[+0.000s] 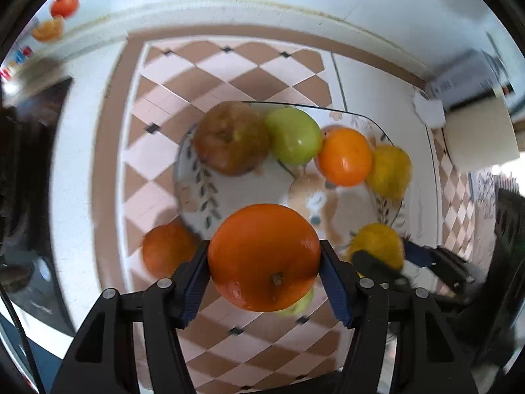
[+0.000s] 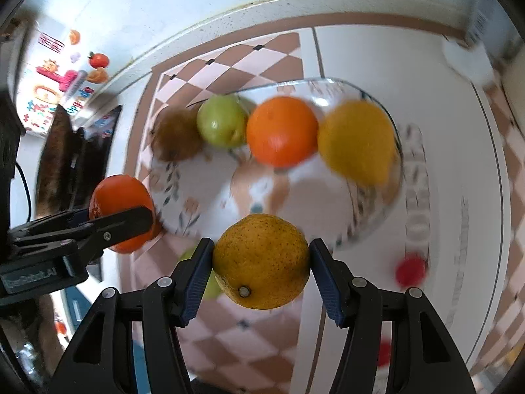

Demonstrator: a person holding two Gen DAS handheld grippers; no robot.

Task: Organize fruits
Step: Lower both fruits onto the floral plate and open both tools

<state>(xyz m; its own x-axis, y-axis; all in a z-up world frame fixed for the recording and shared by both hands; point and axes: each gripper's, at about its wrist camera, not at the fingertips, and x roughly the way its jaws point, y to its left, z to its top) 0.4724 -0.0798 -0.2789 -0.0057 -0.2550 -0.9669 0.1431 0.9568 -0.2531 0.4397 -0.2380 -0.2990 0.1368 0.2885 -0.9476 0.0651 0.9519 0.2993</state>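
Nearest to me, my left tongs [image 1: 264,257] are clamped on a big orange [image 1: 264,256], a blue pad pressed to each side of it, stem end facing me, held above the checkered mat [image 1: 157,98]. My right tongs [image 2: 261,261] are clamped the same way on a speckled yellow citrus [image 2: 261,261], which hangs over the near rim of the glass plate [image 2: 183,193]. In the right wrist view my left tongs and their orange show at the left, just off the plate's near left corner. Under my left grip a bit of a green fruit [image 1: 298,305] peeks out on the mat, and another orange [image 1: 165,249] lies on the mat beside the plate's near left corner. On the white table to the right of the plate sits a small red fruit [image 2: 410,269], blurred. Farther off, along the plate's far edge, four fruits stand in a row from left to right: a brown apple [image 1: 231,138], a green apple [image 1: 293,136], an orange fruit [image 1: 344,157] and a yellow one [image 1: 390,172], each touching its neighbour. The middle of the plate is bare.
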